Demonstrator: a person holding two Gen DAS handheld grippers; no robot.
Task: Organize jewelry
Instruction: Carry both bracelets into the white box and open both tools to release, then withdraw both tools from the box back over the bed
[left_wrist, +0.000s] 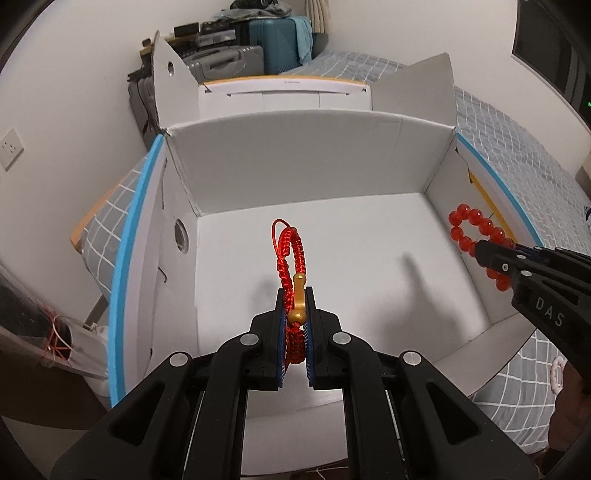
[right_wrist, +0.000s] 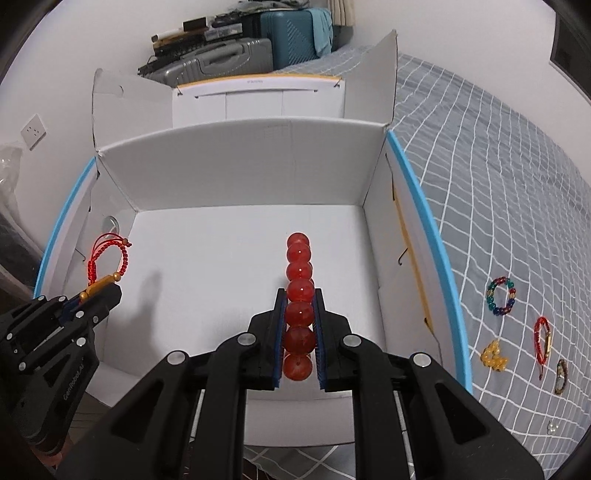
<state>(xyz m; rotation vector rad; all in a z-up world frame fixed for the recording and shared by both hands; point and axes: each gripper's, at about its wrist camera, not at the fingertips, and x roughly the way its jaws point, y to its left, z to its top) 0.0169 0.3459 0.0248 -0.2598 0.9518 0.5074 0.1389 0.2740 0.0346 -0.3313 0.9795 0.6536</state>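
My left gripper (left_wrist: 295, 308) is shut on a red braided cord bracelet (left_wrist: 291, 258) with a gold tube, held above the floor of an open white cardboard box (left_wrist: 295, 173). My right gripper (right_wrist: 299, 306) is shut on a red bead bracelet (right_wrist: 300, 291), also above the box floor. The right gripper (left_wrist: 491, 254) with the beads (left_wrist: 469, 225) shows at the box's right side in the left wrist view. The left gripper (right_wrist: 99, 291) with the cord bracelet (right_wrist: 107, 254) shows at the left in the right wrist view.
On the grey checked bedspread (right_wrist: 498, 184) right of the box lie a multicoloured bead bracelet (right_wrist: 501, 296), a yellow bead bracelet (right_wrist: 493, 356), a red cord bracelet (right_wrist: 542, 341), a brownish bracelet (right_wrist: 561, 376) and small pearls (right_wrist: 551, 427). Suitcases (right_wrist: 236, 59) stand behind the box.
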